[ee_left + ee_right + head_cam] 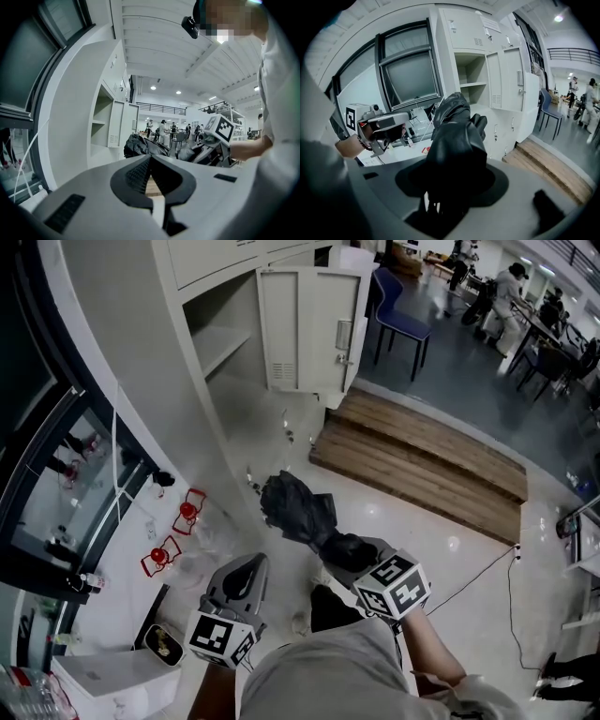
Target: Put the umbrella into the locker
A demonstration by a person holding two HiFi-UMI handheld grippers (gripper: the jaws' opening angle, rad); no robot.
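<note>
A black folded umbrella (296, 507) sticks out of my right gripper (339, 549), which is shut on its lower end, tip toward the locker. In the right gripper view the umbrella (457, 136) fills the jaws and hides the pads. The white locker (220, 334) stands ahead with its door (305, 329) swung open and a shelf inside; the right gripper view shows the open compartment (471, 79) beyond the umbrella. My left gripper (251, 566) hangs lower left of the umbrella, apart from it. Its jaws meet at the tips in the left gripper view (150, 160), with nothing between them.
A wooden platform (422, 460) lies right of the locker. A blue chair (403, 320) stands behind the door. Two red wire objects (178, 531) and a white box (112, 676) sit by the window wall at left. A cable (487, 568) crosses the floor. People work at the far right.
</note>
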